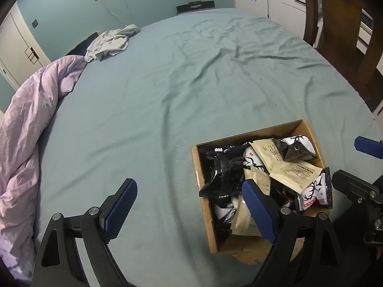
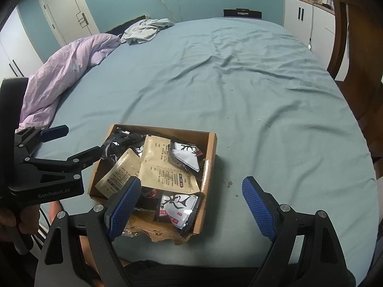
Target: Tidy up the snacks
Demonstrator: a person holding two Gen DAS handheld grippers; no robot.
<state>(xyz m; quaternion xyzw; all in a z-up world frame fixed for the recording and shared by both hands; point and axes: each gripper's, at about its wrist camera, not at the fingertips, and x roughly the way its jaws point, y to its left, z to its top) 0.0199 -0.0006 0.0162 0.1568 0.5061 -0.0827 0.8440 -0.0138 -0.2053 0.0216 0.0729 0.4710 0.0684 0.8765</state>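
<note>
Beyond the cardboard box (image 2: 210, 148) the bedsheet (image 2: 239, 83) lies bare; left of the box a purple duvet (image 2: 62, 71) heaps up.

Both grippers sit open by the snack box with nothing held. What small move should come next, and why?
Probably lower the right gripper onto the tan packet lying on top of the cardboard box and close. Both it and the left gripper are open and empty, and the packets remain jumbled inside.
</note>
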